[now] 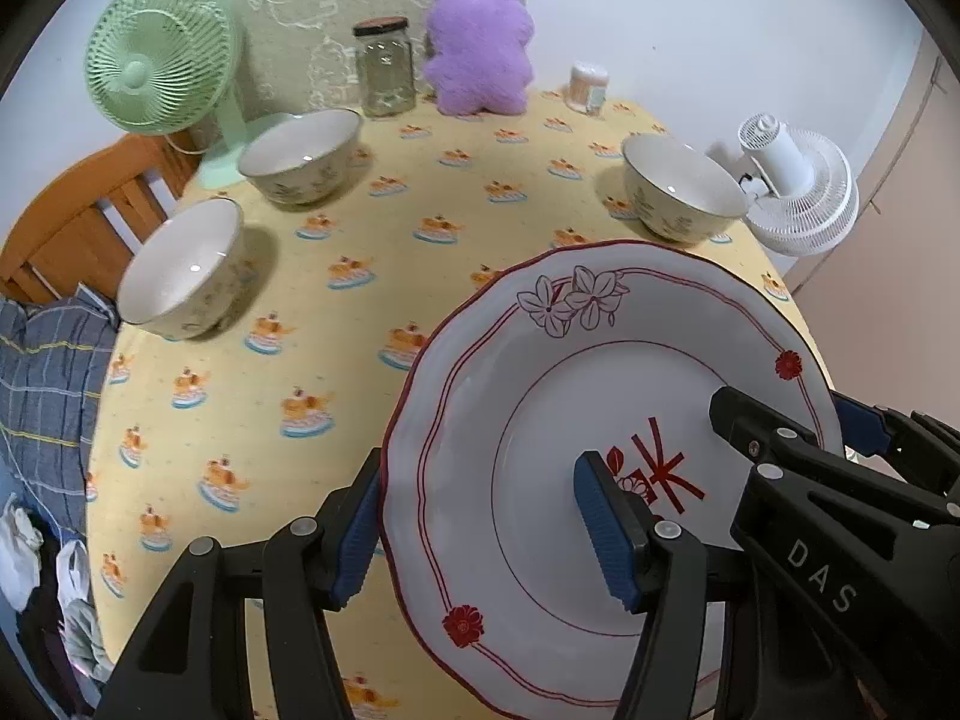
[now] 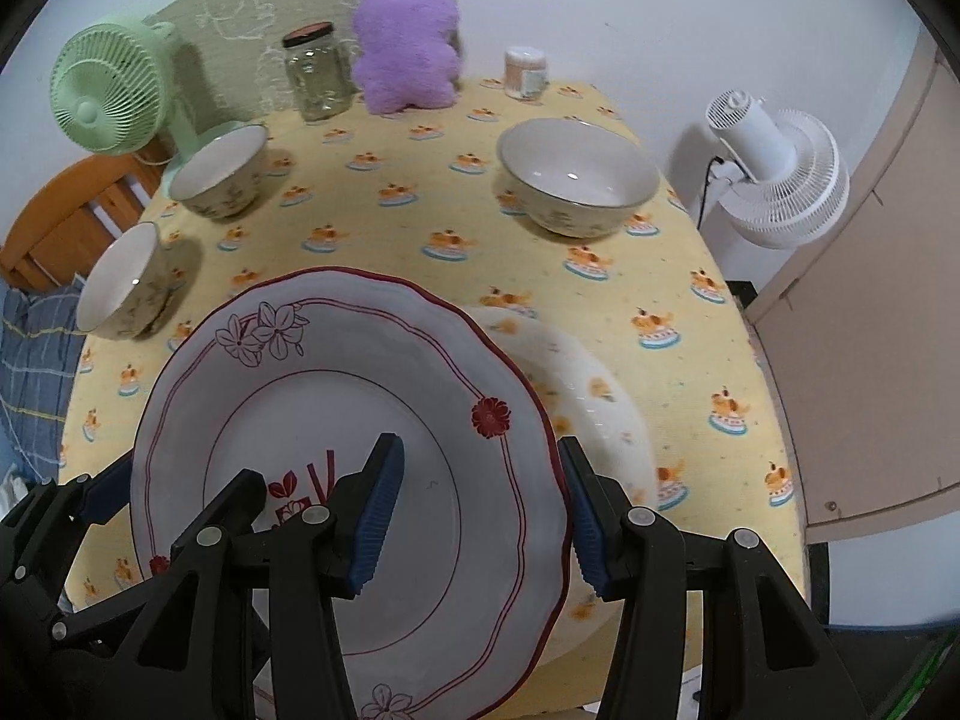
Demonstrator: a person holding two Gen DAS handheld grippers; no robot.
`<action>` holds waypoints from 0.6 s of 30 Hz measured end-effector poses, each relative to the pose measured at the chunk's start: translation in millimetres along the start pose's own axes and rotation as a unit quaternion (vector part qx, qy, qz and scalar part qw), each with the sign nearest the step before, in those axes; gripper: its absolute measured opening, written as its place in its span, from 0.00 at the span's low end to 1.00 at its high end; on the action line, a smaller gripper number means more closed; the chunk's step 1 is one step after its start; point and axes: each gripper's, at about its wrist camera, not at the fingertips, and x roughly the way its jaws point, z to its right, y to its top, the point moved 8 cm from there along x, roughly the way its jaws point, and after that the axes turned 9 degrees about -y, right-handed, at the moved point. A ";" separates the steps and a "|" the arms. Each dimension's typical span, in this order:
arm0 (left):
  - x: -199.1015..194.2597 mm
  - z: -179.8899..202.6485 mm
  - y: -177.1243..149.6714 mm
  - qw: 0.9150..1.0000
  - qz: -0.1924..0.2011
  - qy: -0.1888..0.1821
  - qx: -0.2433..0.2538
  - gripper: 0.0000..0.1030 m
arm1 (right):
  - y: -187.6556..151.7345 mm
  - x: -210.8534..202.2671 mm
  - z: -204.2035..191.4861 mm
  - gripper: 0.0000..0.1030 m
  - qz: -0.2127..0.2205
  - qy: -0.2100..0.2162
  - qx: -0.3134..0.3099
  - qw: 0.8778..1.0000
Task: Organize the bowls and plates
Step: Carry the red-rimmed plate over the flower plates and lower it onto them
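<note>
Here both grippers clasp the red-rimmed plate (image 2: 336, 450) by opposite rims: left gripper (image 1: 486, 528) at 9 o'clock, right gripper (image 2: 480, 516) at 3 (a second plate (image 2: 600, 396) lies beneath, slightly toward 3 o'clock).

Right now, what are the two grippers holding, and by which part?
Both hold the red-rimmed plate by its rim: the left gripper straddles its left edge, the right gripper its right edge. It is lifted above a second, yellow-patterned plate.
</note>
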 end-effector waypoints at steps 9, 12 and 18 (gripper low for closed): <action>31.1 37.1 -1.4 1.000 -0.025 -0.007 -0.012 0.61 | -2.1 28.1 39.2 0.53 -0.026 -0.006 -0.005 1.000; 40.8 44.4 -2.8 0.999 -0.034 -0.004 -0.019 0.61 | -2.8 39.0 47.6 0.53 -0.038 -0.006 -0.011 0.999; 57.9 51.5 -7.0 0.998 -0.051 -0.001 -0.035 0.61 | -2.6 58.0 54.9 0.53 -0.054 -0.005 -0.027 0.998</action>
